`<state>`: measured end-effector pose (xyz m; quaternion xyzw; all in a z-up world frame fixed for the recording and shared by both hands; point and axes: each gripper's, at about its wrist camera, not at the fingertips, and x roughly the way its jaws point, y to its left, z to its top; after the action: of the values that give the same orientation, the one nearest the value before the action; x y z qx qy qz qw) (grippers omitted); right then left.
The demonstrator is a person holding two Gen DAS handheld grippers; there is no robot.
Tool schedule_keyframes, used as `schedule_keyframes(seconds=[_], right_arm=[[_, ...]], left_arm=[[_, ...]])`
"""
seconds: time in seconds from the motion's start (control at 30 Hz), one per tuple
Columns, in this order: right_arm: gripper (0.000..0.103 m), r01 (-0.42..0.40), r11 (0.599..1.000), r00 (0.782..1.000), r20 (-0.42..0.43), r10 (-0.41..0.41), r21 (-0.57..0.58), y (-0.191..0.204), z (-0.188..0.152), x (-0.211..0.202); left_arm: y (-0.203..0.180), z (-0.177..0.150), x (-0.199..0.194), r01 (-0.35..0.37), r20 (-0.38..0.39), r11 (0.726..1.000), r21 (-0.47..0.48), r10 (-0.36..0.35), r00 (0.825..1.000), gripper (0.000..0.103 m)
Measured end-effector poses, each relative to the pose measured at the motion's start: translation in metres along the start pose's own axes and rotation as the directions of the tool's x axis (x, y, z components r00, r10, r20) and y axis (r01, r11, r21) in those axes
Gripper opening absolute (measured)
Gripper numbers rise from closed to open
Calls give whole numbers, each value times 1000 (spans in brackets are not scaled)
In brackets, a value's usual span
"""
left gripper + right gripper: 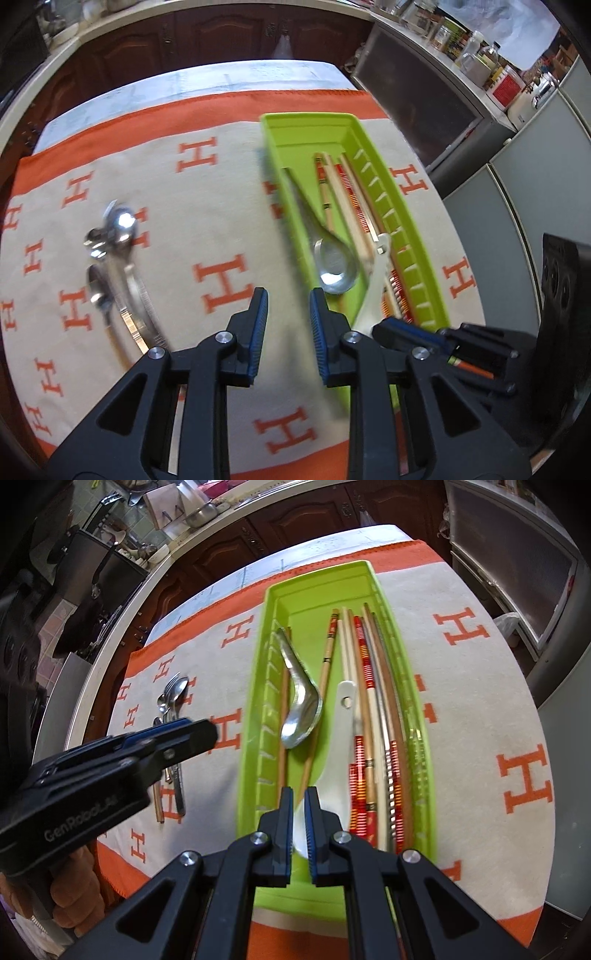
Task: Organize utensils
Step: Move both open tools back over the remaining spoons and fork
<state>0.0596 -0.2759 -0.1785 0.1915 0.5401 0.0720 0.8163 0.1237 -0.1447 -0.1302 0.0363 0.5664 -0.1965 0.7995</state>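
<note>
Left gripper point(284, 306) hangs with its fingers apart and empty over the cloth, between the loose metal cutlery point(118, 266) near the table's left edge and the green tray point(413, 258), both running lengthwise away from it.

Right gripper point(299, 805) is pinched on the white spoon point(341, 731) inside the tray point(255, 701); its handle points toward the far edge, parallel to the chopsticks point(373, 716), so I judge it nearly set down.

dark wood cabinets point(207, 40) under a pale countertop point(122, 22).
</note>
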Motion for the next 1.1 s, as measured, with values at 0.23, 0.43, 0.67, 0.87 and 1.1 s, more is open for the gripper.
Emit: schedule_keyframes(seconds=[0.23, 0.43, 0.67, 0.87, 1.1], right_arm=[[7, 3, 999, 1000, -8, -4, -41, 23, -5, 0], [7, 0, 994, 1000, -9, -1, -109, 55, 0, -1], [8, -19, 987, 1000, -24, 15, -160, 86, 12, 11], [8, -40, 983, 997, -67, 28, -177, 101, 20, 31], [8, -60, 985, 993, -114, 42, -163, 104, 22, 49]], left_arm=[[58, -25, -32, -9, 33, 995, -96, 13, 999, 20], [113, -45, -51, -25, 62, 980, -196, 38, 997, 20], [163, -63, -48, -38, 46, 957, -286, 53, 998, 20], [179, -66, -25, -36, 10, 948, -317, 41, 999, 20], [175, -58, 0, -17, -21, 951, -310, 11, 1000, 20]])
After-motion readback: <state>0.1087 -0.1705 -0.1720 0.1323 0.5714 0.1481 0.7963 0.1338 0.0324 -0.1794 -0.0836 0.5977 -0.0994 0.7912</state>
